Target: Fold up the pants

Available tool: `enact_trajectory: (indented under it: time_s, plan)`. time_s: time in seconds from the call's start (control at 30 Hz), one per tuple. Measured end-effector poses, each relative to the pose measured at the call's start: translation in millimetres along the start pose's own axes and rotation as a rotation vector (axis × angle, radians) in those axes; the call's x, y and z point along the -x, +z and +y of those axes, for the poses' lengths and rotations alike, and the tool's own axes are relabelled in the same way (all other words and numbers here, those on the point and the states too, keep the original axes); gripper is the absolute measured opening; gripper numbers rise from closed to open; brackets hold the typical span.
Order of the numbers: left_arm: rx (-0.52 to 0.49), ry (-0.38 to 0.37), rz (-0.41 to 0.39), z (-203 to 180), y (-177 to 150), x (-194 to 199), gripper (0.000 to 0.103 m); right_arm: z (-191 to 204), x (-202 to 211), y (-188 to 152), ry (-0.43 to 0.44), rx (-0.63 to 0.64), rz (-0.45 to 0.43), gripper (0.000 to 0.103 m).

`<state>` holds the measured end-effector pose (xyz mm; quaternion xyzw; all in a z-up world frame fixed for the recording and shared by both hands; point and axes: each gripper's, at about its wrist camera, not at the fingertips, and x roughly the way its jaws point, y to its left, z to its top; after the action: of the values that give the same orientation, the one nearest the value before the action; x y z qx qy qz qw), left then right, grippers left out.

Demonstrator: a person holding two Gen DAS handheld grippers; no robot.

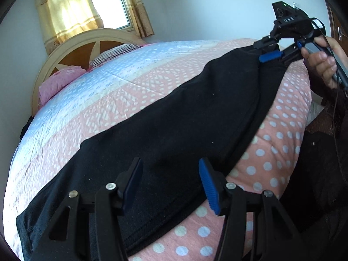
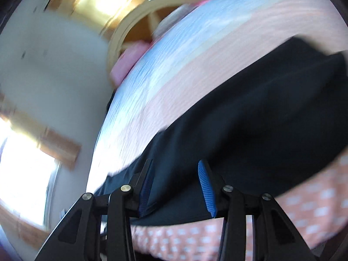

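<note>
Black pants (image 1: 174, 113) lie stretched in a long band across the bed, from lower left to upper right. My left gripper (image 1: 170, 165) sits at the near end, its blue pads on either side of the cloth and shut on it. At the far end my right gripper (image 1: 264, 49), held by a hand (image 1: 326, 65), pinches the pants where the cloth rises to a point. The right wrist view is blurred. It shows the right gripper (image 2: 175, 167) with the dark pants (image 2: 250, 119) spanning the gap between its pads.
The bed wears a pink and blue dotted quilt (image 1: 130, 82). A cream and wood headboard (image 1: 71, 50), a pink pillow (image 1: 58, 80) and a striped pillow (image 1: 117, 52) stand at its far left. A curtained window (image 1: 108, 6) is behind. The person's dark clothing (image 1: 322, 174) fills the right edge.
</note>
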<state>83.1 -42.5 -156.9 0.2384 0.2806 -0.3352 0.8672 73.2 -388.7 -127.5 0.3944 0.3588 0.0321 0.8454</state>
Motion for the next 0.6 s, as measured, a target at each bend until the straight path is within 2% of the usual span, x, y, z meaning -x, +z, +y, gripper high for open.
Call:
enact_trajectory:
  time_s: [0.13, 0.23, 0.37, 0.6]
  plan:
    - [-0.023, 0.008, -0.019, -7, 1, 5, 0.056, -54, 50, 20, -0.079, -0.159, -0.139, 0.044]
    - [-0.039, -0.012, -0.039, -12, 8, 7, 0.056, -80, 66, 27, -0.119, -0.237, -0.192, 0.044]
    - [-0.093, -0.029, -0.038, -28, 24, -1, 0.056, -93, 61, 32, -0.109, -0.276, -0.177, 0.044]
    - [-0.184, -0.067, -0.038, -54, 52, -13, 0.056, -102, 50, 50, -0.087, -0.235, -0.165, 0.044]
